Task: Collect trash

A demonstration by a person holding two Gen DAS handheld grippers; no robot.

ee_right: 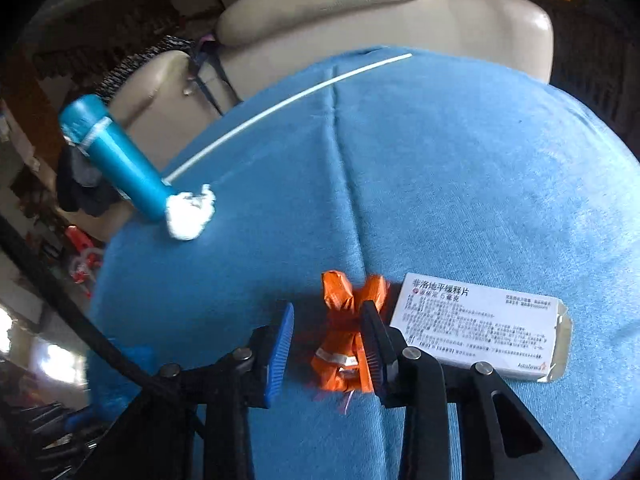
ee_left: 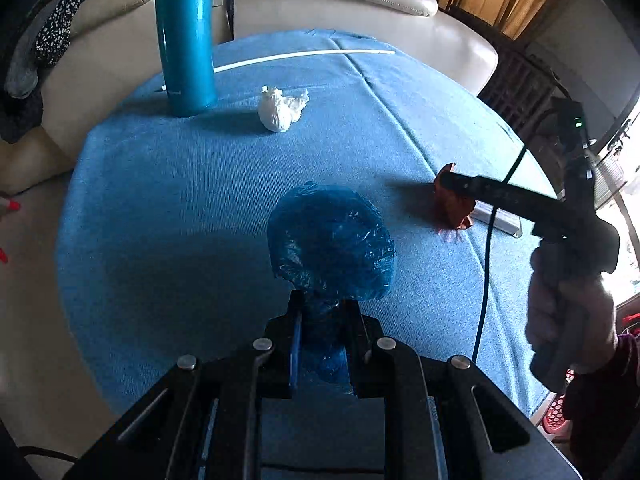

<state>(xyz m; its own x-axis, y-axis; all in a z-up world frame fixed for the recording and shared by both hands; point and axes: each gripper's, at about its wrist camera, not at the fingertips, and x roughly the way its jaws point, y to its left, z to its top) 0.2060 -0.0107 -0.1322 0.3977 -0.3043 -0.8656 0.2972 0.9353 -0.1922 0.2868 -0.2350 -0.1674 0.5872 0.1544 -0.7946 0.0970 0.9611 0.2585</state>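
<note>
Desk (ee_left: 160, 200), blue cloth: nothing visibly binned yet; no bin in view.
Left claw (ee_left: 320, 316) clamped on blue plastic bag (ee_left: 332, 236), centre.
Right claw (ee_right: 326, 320) part-closed around orange wrapper (ee_right: 340, 332), 3 o'clock; only one pad touching.
White tissue wad (ee_left: 280, 110), 12 o'clock, untouched.
</note>
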